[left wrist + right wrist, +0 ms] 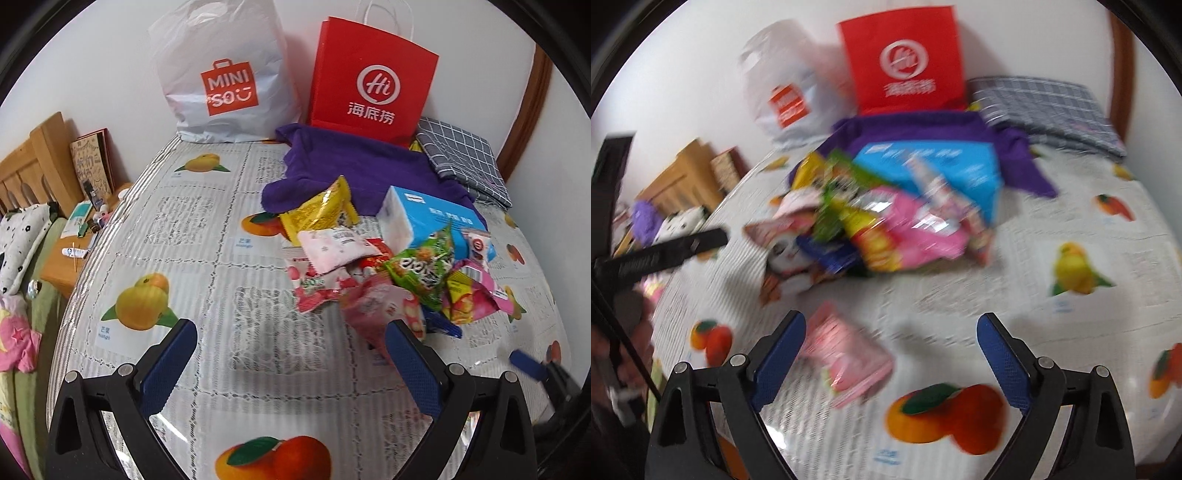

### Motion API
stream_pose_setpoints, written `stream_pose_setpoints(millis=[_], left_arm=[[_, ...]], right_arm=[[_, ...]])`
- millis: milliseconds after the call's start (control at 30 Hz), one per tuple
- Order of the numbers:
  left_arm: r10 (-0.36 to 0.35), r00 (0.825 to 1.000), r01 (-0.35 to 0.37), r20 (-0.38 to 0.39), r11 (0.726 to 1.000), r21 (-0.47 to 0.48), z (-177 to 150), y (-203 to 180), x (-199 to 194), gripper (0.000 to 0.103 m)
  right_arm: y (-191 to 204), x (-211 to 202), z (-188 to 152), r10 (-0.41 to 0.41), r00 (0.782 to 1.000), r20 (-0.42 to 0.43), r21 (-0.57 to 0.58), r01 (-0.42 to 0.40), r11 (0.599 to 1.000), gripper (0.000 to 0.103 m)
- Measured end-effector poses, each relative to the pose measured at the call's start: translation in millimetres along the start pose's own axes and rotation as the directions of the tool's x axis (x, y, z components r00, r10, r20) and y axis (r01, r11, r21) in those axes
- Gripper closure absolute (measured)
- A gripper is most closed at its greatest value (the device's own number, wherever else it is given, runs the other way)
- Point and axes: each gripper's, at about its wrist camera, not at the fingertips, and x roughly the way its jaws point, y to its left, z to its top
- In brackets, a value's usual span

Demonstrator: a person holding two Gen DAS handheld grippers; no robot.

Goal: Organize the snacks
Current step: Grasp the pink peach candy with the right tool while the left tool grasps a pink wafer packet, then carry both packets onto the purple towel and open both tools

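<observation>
A heap of snack packets (391, 273) lies on the table's right half: yellow, pink, green and red-and-white bags against a blue box (432, 221). My left gripper (291, 354) is open and empty above the cloth, just left of the heap; a pink packet (384, 310) lies by its right finger. The right wrist view is blurred. There the heap (886, 221) is ahead, and a single pink packet (846, 354) lies on the cloth beside the left finger of my open right gripper (890, 350). The right gripper's blue fingertips (524, 363) show at the left view's right edge.
A white MINISO plastic bag (225, 74) and a red paper bag (373, 77) stand against the back wall. A purple cloth (354, 166) and a folded checked cloth (465, 158) lie behind the heap. A bed and a cluttered nightstand (77, 236) are to the left.
</observation>
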Motion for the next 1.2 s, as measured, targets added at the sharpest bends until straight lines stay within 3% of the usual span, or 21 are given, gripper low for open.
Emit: stream_pose_setpoints(millis=[133, 333, 433, 500, 667, 867, 967, 1100, 1200], left_arm=[[-0.003, 1.0, 0.003, -0.001, 1.0, -0.013, 1, 8, 3, 0.001], [-0.012, 1.0, 0.012, -0.016, 1.0, -0.003, -3, 8, 6, 0.001], [-0.033, 0.999, 0.033, -0.027, 0.999, 0.004, -6, 2, 8, 0.001], [-0.06, 0.997, 0.06, -0.041, 0.998, 0.015, -8, -6, 10, 0.001], [-0.104, 0.993, 0.108, -0.054, 0.991, 0.079, -9, -32, 14, 0.001], [-0.1, 0.992, 0.108, -0.074, 0.987, 0.118, -9, -54, 31, 0.001], [-0.08, 0.993, 0.09, -0.083, 0.988, 0.128, -8, -61, 42, 0.001], [-0.086, 0.993, 0.096, -0.081, 0.988, 0.121, -4, -65, 50, 0.007], [-0.091, 0.993, 0.101, -0.081, 0.987, 0.129, -3, -69, 53, 0.019]], right_arm=[[15, 13, -12, 0.022, 1.0, -0.019, -0.067, -0.023, 0.997, 0.01], [32, 33, -20, -0.04, 0.998, -0.05, -0.164, 0.031, 0.986, 0.026], [33, 37, -22, -0.094, 0.995, -0.02, -0.203, 0.088, 0.975, 0.041], [30, 37, -20, -0.084, 0.996, -0.012, -0.202, 0.079, 0.976, 0.061], [1, 32, -16, -0.139, 0.99, 0.01, -0.154, 0.139, 0.978, 0.061], [-54, 23, -10, -0.262, 0.965, 0.026, -0.071, 0.263, 0.962, 0.061], [-77, 22, -6, -0.287, 0.958, 0.026, -0.03, 0.288, 0.957, 0.06], [-92, 23, -4, -0.281, 0.958, 0.048, 0.008, 0.281, 0.96, 0.06], [-94, 23, -4, -0.274, 0.96, 0.054, 0.011, 0.274, 0.962, 0.06]])
